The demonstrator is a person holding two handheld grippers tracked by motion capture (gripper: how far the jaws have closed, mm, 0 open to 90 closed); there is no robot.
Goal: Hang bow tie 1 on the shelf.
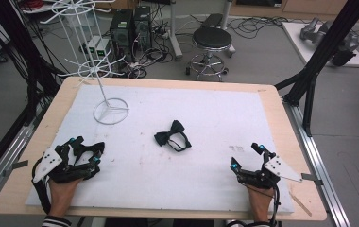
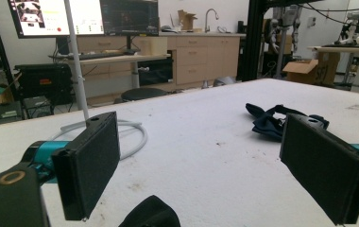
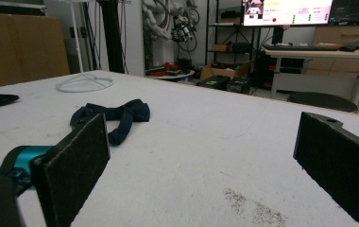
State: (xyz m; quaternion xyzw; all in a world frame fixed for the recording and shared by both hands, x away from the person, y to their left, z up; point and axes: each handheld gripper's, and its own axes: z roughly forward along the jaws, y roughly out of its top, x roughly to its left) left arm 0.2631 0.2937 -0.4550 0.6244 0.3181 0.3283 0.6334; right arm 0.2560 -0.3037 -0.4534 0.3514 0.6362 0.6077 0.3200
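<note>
1. The work seems to be at its first step, the approach; the left gripper (image 1: 89,152) and the right gripper (image 1: 246,157) rest low on the white mat (image 1: 206,189) at its near corners, and neither touches anything.
2. The fingers of both grippers are released; in each gripper view the two black pads (image 2: 89,163) stand wide apart with only bare mat between them.
3. The bow tie (image 1: 173,136) lies flat on the mat, ahead of both pairs of fingers and about midway between them; it is well apart from each; in the left gripper view the bow tie (image 2: 274,122) sits just beyond the right-hand pad, and in the right gripper view the bow tie (image 3: 114,116) sits beyond the left-hand pad.
4. The white wire stand (image 1: 107,94) is beyond the left fingers, further than the tie; I judge that the tie may go there.
5. The next move, I think, calls for one gripper to reach forward and inward, then close on the knot or on a wing of the soft cloth.
6. Writing: the monitors (image 2: 55,16) show text too small to read; I find no brand or label.
</note>
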